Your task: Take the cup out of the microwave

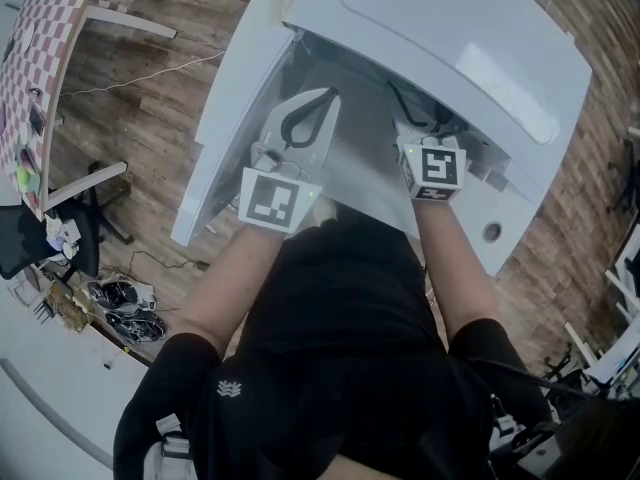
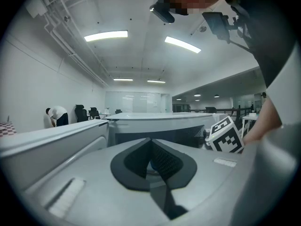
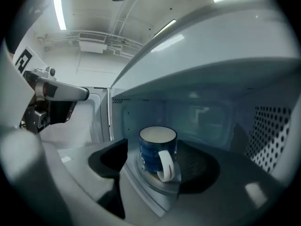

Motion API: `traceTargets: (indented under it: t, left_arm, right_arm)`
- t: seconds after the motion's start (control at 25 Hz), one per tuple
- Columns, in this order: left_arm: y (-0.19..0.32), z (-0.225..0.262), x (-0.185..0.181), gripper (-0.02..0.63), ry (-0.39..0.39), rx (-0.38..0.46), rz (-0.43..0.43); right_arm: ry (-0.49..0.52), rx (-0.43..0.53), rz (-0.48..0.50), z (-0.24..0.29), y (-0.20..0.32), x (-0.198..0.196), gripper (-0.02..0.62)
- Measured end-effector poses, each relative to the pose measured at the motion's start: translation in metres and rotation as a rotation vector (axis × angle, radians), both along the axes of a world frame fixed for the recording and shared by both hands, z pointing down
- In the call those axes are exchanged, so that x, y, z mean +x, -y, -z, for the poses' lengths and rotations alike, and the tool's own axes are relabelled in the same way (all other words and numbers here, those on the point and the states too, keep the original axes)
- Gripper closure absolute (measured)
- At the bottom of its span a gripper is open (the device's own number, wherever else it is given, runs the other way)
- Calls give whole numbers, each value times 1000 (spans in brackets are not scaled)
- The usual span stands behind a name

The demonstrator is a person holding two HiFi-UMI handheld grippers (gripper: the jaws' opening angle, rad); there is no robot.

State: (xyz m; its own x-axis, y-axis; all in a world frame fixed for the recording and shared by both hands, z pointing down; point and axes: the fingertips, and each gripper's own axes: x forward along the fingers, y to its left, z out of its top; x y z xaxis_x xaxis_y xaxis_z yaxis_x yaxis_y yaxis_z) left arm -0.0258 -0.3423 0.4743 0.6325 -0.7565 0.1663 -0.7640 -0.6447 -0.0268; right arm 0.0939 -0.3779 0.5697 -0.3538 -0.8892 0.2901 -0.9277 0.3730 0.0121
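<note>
Right hand: my right gripper (image 3: 160, 157) points a little downward into the open microwave (image 1: 450, 38); my right forearm (image 1: 455, 268) is stretched straight ahead; the right marker cube (image 1: 433, 168) sits at the front edge of the oven's top.
Right fingers: spread wide, with one dark pad on each side of the cup; neither pad touches it.
Left hand: my left gripper (image 1: 318, 103) is held nearly level at the mouth of the oven, on the door side, beside the right one; my left forearm (image 1: 230, 278) runs alongside the other; the left marker cube (image 1: 277, 198) faces up at me.
Left fingers: closed pad against pad, with nothing between them.
Cup: the cup (image 3: 153, 152) is dark blue outside and pale inside; it stands upright on the glass plate (image 3: 160, 186) inside the oven, between my right fingers; its white handle (image 3: 165, 166) is turned toward me.
Door: the door (image 1: 225, 148) is swung fully open to my left.
Inside: the perforated wall (image 3: 270, 135) is on the right of the cavity; the oven's roof overhangs the cup and my right gripper.
Around: a wooden floor (image 1: 130, 98) lies under the oven; a checkered board (image 1: 40, 58) stands far to my left; a person (image 2: 56, 114) bends over in the distance, beside the office chairs (image 2: 81, 112).
</note>
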Motion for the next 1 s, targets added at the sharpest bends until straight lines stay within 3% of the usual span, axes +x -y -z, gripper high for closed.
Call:
traceTargets:
  t: [1.0]
  left_arm:
    - [20, -16, -5, 602, -15, -32, 5]
  right_arm:
    - [33, -49, -8, -31, 49, -10, 206]
